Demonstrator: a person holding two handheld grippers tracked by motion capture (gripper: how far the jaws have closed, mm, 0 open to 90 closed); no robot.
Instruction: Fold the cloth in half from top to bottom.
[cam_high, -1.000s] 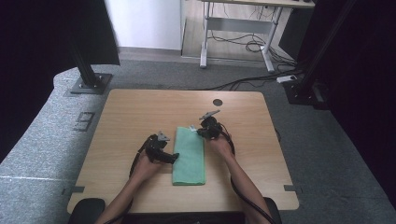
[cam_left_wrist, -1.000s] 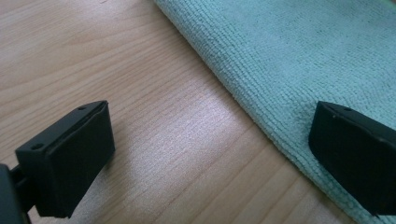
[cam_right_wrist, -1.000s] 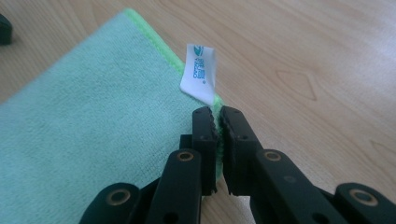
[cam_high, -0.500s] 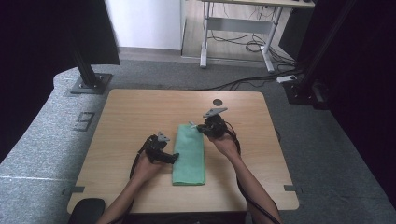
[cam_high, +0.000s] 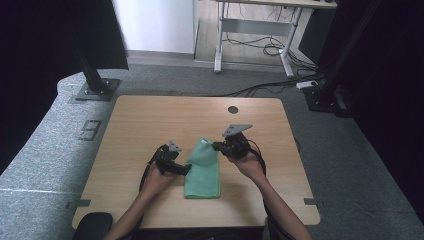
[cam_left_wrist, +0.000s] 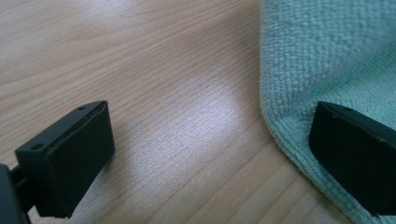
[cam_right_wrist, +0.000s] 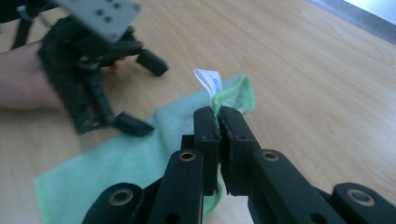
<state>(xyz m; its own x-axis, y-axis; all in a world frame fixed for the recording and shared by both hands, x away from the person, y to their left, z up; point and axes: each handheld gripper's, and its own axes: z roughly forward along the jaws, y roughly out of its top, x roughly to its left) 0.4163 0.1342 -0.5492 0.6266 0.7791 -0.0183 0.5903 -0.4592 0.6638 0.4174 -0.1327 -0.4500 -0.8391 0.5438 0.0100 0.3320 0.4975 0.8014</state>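
High view: a green cloth (cam_high: 202, 170) lies folded lengthwise near the front middle of the wooden table (cam_high: 150, 120). The right gripper (cam_high: 220, 146) lifts its far right corner; the left gripper (cam_high: 186, 170) sits low at its left edge.
Left gripper view: jaws stand wide apart and hold nothing; one pad rests over the cloth's (cam_left_wrist: 327, 60) edge, the other over bare wood.
Right gripper view: jaws are pinched tight on the cloth's (cam_right_wrist: 140, 154) raised corner, just below a white label (cam_right_wrist: 208, 82).
Step in hand: likely folding the far end toward the near end.
Next move: the left gripper should probably close on its edge first.
Room: grey carpet (cam_high: 45, 155), a desk frame (cam_high: 255, 30) and cables behind.
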